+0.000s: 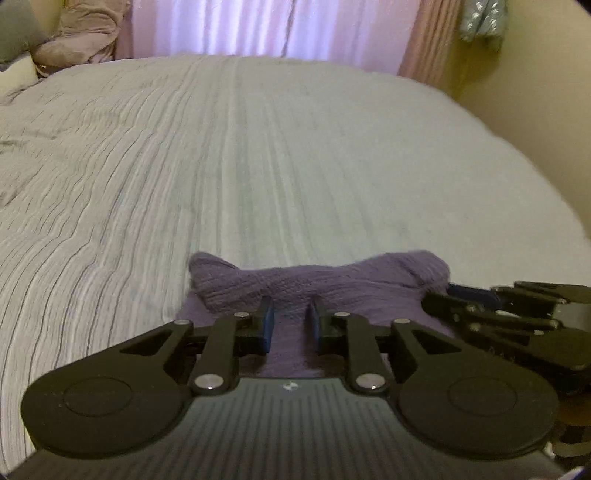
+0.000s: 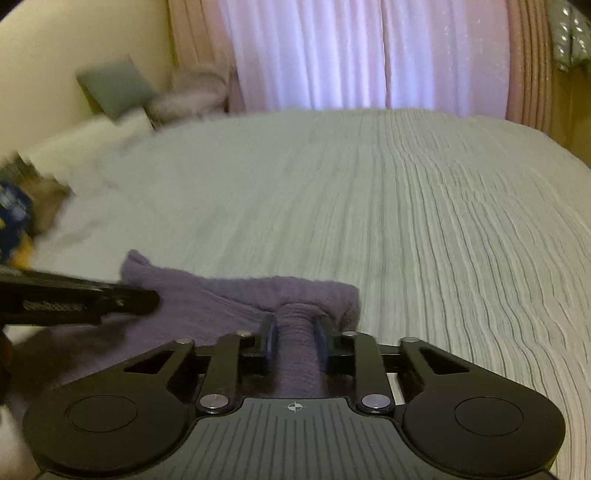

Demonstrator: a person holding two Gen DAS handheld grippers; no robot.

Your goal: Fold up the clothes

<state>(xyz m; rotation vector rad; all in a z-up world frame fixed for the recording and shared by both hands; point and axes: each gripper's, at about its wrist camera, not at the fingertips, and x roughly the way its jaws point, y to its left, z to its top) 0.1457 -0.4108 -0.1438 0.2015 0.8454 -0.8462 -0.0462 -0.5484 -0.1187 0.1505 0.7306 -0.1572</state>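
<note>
A purple knit garment (image 1: 321, 280) lies bunched on the striped pale bedspread (image 1: 295, 166), near the front edge. My left gripper (image 1: 290, 319) hovers over it with its blue pads apart. The cloth shows flat in the gap, and neither pad presses on it. In the right wrist view, my right gripper (image 2: 294, 325) is shut on a rolled fold of the purple garment (image 2: 229, 295), which runs back between the pads. The two grippers sit close side by side: the right gripper (image 1: 443, 301) reaches in from the right edge, and the left gripper (image 2: 147, 295) from the left.
The bedspread (image 2: 388, 203) stretches far ahead to a pink and white curtain (image 1: 266, 26). Pillows (image 1: 81, 33) are piled at the far left corner, with a grey cushion (image 2: 114, 88) against the cream wall. A blurred blue and yellow thing (image 2: 14, 214) sits at the left edge.
</note>
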